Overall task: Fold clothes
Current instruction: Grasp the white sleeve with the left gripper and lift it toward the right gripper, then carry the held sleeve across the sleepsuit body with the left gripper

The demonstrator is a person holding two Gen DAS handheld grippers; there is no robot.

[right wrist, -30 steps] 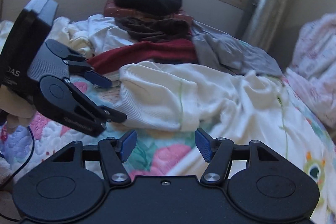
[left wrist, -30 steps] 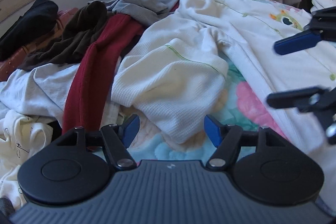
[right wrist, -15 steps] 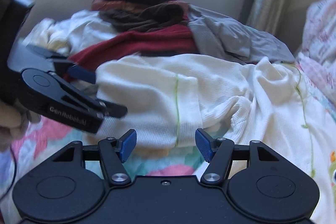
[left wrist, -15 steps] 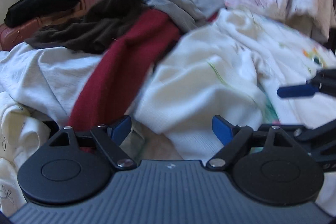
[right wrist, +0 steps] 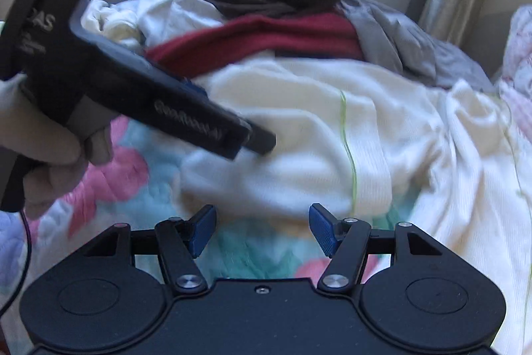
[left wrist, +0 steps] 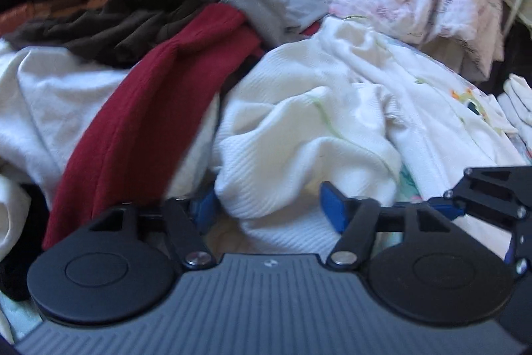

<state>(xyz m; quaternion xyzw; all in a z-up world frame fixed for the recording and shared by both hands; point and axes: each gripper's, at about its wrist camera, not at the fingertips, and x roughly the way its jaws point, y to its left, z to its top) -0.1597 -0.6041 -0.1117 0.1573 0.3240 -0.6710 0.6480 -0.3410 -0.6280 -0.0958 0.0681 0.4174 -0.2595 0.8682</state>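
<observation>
The white ribbed garment (left wrist: 309, 135) is lying crumpled on the flowered quilt (right wrist: 139, 188), in front of a heap of other clothes. It looks soft, light and limp, with a waffle knit that should give the pads good purchase and is unlikely to slip. It will sag and bunch wherever it is not supported, so it probably needs one hold at each end of an edge, not a single pinch in the middle. The banded hem with the thin green line (right wrist: 349, 155) is the firmest part, and likely the best place to take hold.

The left gripper (left wrist: 269, 208) is closing its jaws around the near fold of the garment; cloth is sitting between the blue pads, though blur is hiding whether they are pressing on it yet. The right gripper (right wrist: 262, 228) is hanging just short of the hem, its fingers spread with nothing between them, only the quilt beneath.

Behind the garment, a dark red sweater (left wrist: 143, 128), a brown top (left wrist: 133, 22) and a grey shirt (right wrist: 399, 39) are piled against the wall under the window.
</observation>
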